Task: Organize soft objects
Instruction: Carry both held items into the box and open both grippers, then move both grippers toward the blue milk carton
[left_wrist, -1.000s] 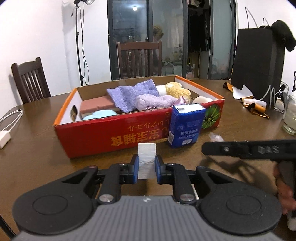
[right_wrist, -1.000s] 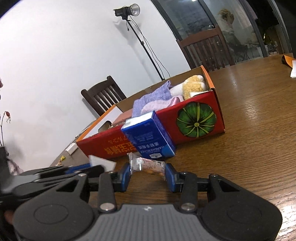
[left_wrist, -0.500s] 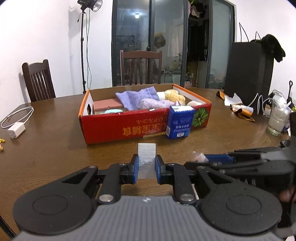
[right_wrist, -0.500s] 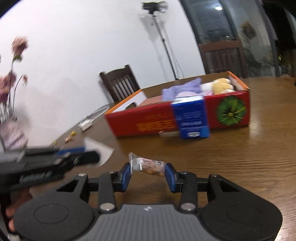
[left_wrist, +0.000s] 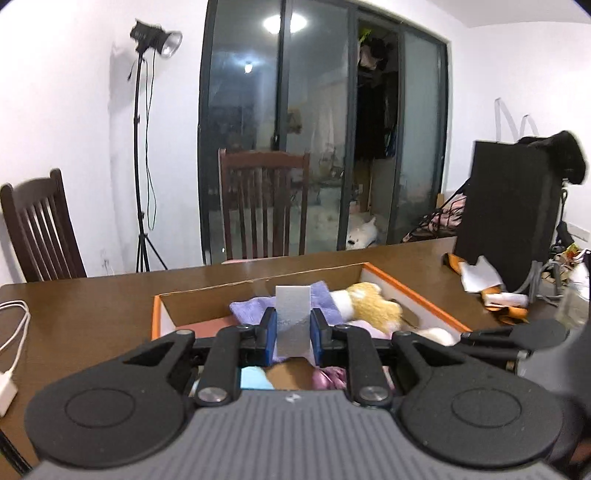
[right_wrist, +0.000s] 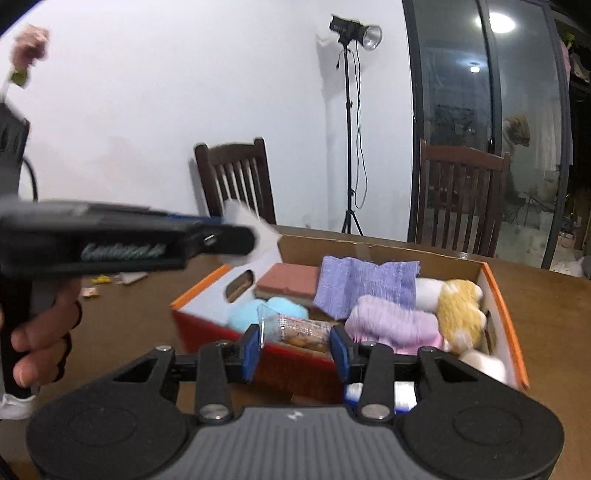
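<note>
Box (right_wrist: 498, 295) already holds towel, plush toy and sponges. Your left gripper (left_wrist: 293, 328) is clamped on a white pad (left_wrist: 293, 314), your right gripper (right_wrist: 295, 345) on a snack packet (right_wrist: 295, 328); both hover above it, neither dropped in yet.

No readable text anywhere, only blurred, illegible lettering on the left hand-held gripper (right_wrist: 255, 236) side.

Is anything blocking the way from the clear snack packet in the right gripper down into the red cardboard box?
Nothing visible: the clear snack packet sits above the red cardboard box's open near edge, bare floor beyond it.
</note>
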